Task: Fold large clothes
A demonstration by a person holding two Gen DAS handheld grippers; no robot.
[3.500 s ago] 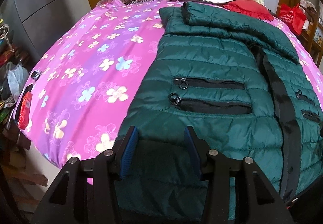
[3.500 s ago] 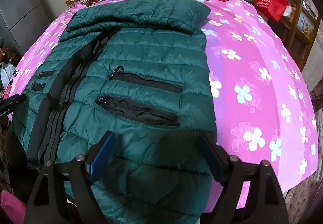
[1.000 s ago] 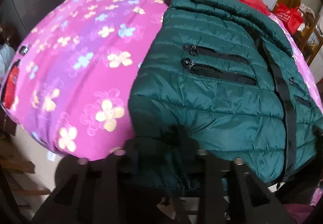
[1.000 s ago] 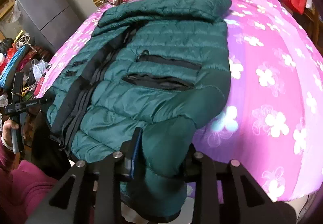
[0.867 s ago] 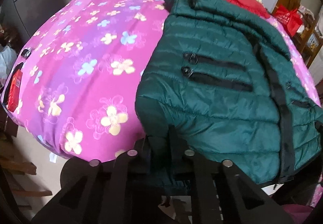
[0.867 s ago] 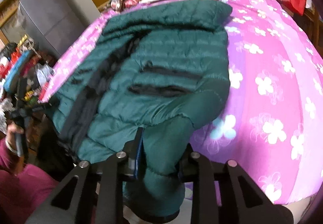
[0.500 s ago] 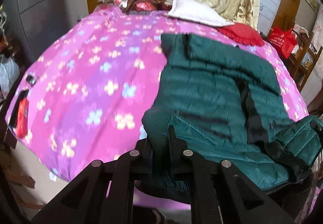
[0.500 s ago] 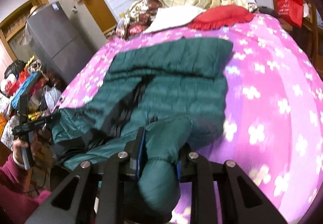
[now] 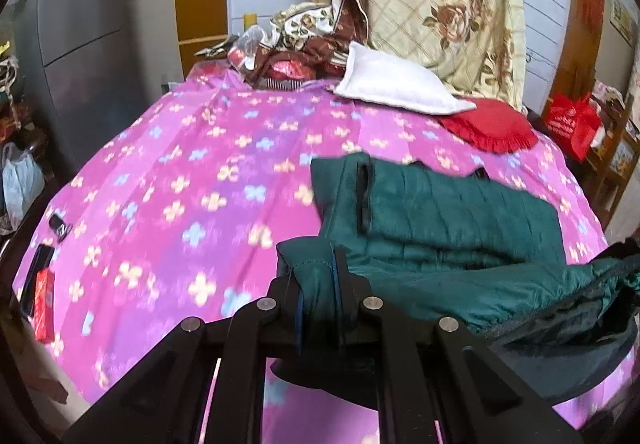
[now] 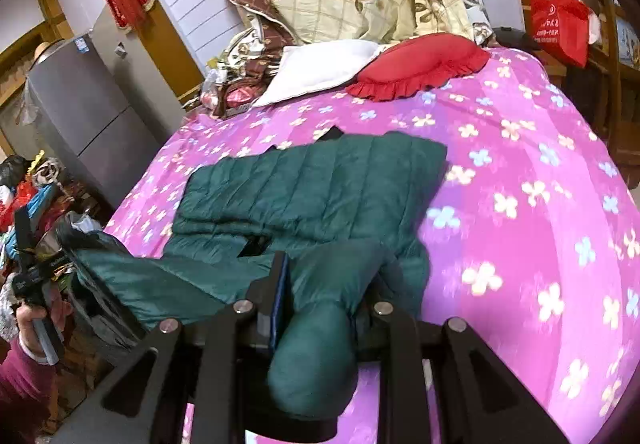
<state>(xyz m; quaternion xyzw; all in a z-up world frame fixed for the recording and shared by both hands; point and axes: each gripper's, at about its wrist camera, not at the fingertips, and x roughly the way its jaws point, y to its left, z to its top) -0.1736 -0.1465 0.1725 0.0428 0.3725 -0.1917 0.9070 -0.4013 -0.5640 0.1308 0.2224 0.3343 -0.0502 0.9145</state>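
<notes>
A dark green quilted jacket (image 9: 448, 216) lies on a pink flowered bedspread (image 9: 192, 180), its lower half lifted off the bed. My left gripper (image 9: 320, 284) is shut on the jacket's left hem corner and holds it above the bed. My right gripper (image 10: 324, 284) is shut on the right hem corner of the jacket (image 10: 320, 180), which bulges between the fingers. The hem hangs stretched between both grippers. In the right wrist view the left gripper (image 10: 32, 276) shows at the far left, held by a hand.
A white pillow (image 9: 392, 84), a red cushion (image 9: 488, 124) and a heap of bedding (image 9: 304, 40) lie at the head of the bed. A grey fridge (image 10: 88, 112) stands left. A red bag (image 10: 560, 24) and shelves stand right. Clutter lies on the floor at the left.
Both grippers closed on the jacket's hem corners, lifted them and carried them up and toward the collar. The pockets and front zip are now hidden under the raised lower half.
</notes>
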